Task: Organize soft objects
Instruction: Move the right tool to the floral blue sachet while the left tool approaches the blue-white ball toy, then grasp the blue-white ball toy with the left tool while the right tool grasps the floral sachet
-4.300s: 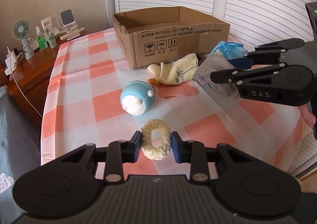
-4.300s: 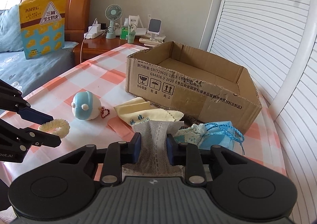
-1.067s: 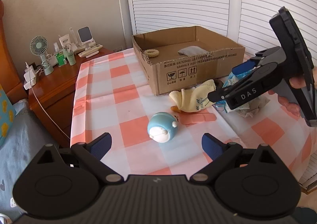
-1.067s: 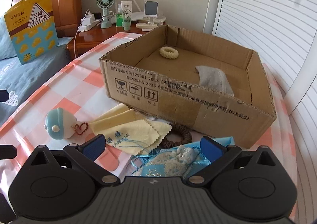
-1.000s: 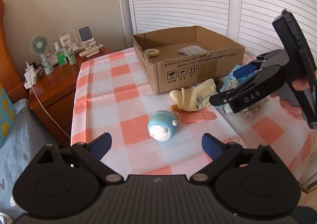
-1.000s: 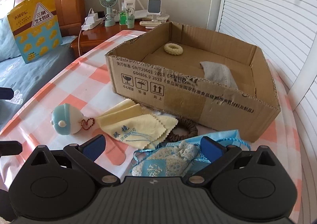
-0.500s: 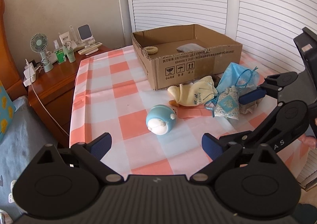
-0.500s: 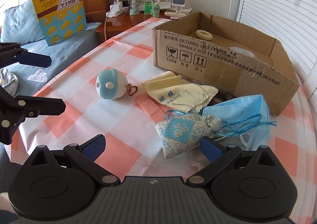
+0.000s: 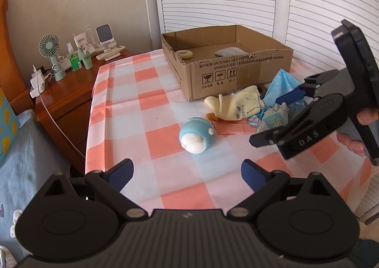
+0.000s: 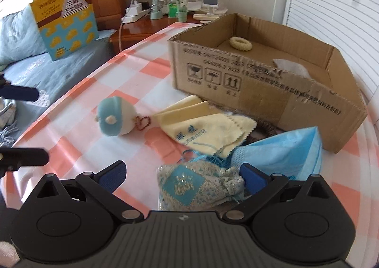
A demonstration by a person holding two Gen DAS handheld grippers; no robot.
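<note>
Pouch between right claw fingers — mask beside it.

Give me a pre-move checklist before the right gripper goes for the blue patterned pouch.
1. Right gripper open: ok, jaws spread wide.
2. Blue patterned pouch between the fingers: ok, though off to the right finger.
3. Pouch free of neighbours: not ok, its cord runs under the yellow cloth and it touches the blue mask.
4. Left gripper clear of the path: ok, open, hovering apart.
5. Cardboard box has room: ok, only a scrunchie and grey cloth inside.
</note>
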